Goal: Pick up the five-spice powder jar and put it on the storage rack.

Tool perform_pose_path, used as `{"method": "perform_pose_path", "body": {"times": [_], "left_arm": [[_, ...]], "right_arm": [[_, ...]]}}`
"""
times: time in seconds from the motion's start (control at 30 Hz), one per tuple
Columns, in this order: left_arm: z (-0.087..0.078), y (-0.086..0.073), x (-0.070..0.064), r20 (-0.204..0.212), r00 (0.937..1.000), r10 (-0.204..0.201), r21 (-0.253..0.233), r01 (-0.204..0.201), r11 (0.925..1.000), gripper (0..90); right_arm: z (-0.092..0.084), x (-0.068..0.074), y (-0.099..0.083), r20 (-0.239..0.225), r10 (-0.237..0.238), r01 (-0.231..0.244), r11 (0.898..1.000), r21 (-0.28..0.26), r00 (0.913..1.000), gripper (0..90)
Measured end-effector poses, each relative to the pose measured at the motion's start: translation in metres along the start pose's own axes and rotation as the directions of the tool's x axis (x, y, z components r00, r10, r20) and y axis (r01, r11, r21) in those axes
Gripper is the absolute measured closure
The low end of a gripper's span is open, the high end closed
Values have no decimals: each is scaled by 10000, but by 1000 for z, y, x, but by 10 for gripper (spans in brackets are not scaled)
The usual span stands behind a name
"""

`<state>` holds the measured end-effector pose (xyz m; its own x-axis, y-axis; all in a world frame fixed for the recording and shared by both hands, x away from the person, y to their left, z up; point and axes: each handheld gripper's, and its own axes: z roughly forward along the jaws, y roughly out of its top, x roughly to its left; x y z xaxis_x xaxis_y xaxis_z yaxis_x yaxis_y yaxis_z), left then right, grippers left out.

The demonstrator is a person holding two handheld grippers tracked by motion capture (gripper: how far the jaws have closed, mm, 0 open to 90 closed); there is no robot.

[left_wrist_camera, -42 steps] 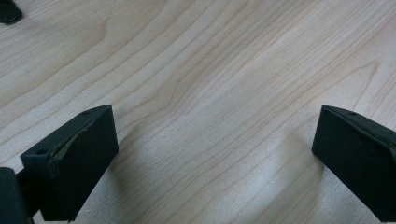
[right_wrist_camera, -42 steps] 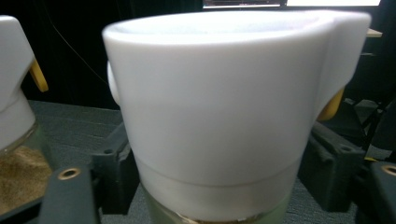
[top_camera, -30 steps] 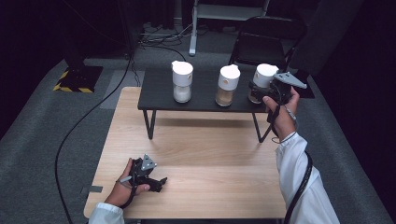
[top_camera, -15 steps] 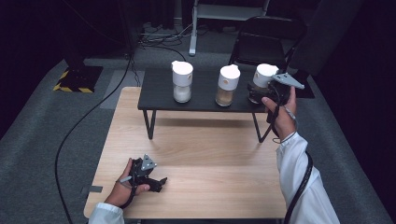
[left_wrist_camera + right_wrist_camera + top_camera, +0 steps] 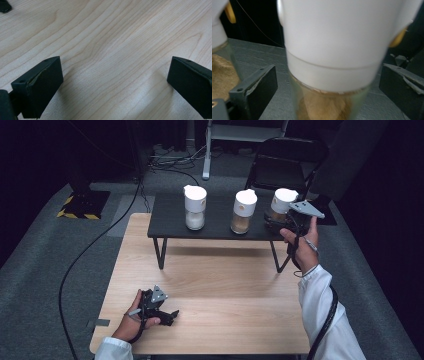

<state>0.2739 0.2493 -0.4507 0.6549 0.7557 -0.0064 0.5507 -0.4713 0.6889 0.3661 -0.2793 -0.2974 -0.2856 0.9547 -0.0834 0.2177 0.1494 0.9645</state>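
Note:
Three white-lidded glass jars stand in a row on a small black table (image 5: 220, 227): a left jar (image 5: 194, 207) with white contents, a middle jar (image 5: 244, 211) with tan contents, and a right jar (image 5: 281, 205). My right gripper (image 5: 274, 222) is open, its jaws standing on either side of the right jar (image 5: 329, 65) without touching it; that jar holds brown powder. My left gripper (image 5: 170, 316) rests low over the wooden table (image 5: 225, 290) at the front left. It is open, with only bare wood (image 5: 115, 65) between its jaws.
The black table stands on thin legs (image 5: 160, 252) at the far edge of the wooden table. A black cable (image 5: 80, 260) runs across the grey carpet on the left. A dark folding chair (image 5: 285, 160) stands behind the jars.
The right gripper has moved slightly forward around the right jar. The left gripper has stayed in place.

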Motion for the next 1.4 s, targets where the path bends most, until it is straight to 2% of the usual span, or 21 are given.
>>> {"method": "perform_pose_path", "body": {"times": [0.13, 0.37, 0.47, 0.57, 0.7, 0.8, 1.13, 1.3, 1.4], "left_arm": [[0, 0, 0, 0, 10000, -1, 0, 1, 10000, 0], [0, 0, 0, -6, 10000, 0, 5, 0, 10000, 0], [0, 0, 0, -3, 10000, -1, -5, 1, 10000, 0], [0, 0, 0, -2, 10000, 1, -2, -1, 10000, 0], [0, 0, 0, -9, 10000, -2, -3, 2, 10000, 0], [0, 0, 0, -13, 10000, -11, 2, 11, 10000, 0], [0, 0, 0, -15, 10000, -12, 2, 12, 10000, 0], [0, 0, 0, -16, 10000, -17, 0, 17, 10000, 0], [0, 0, 0, -16, 10000, -14, 3, 14, 10000, 0]], "right_arm": [[-5, -3, -3, -22, 75, -76, 9999, -95, 10000, 13], [-16, -4, -9, 118, -158, 161, 9995, -281, 9998, 7], [-22, -3, -16, 320, -194, 215, 9975, -673, 9993, 7], [-28, -6, -20, 185, -288, 304, 9954, -911, 9994, 7], [-34, -3, -25, 139, -737, 747, 9922, -994, 9972, 7], [-39, -2, -30, 45, -884, 884, 9902, -1079, 9961, 7], [-56, -4, -44, -173, -1121, 1083, 9828, -1496, 9935, 7], [-63, -4, -54, -302, -1508, 1442, 9767, -1592, 9881, 6], [-66, -3, -60, -292, -1444, 1378, 9769, -1630, 9891, 6]]}}
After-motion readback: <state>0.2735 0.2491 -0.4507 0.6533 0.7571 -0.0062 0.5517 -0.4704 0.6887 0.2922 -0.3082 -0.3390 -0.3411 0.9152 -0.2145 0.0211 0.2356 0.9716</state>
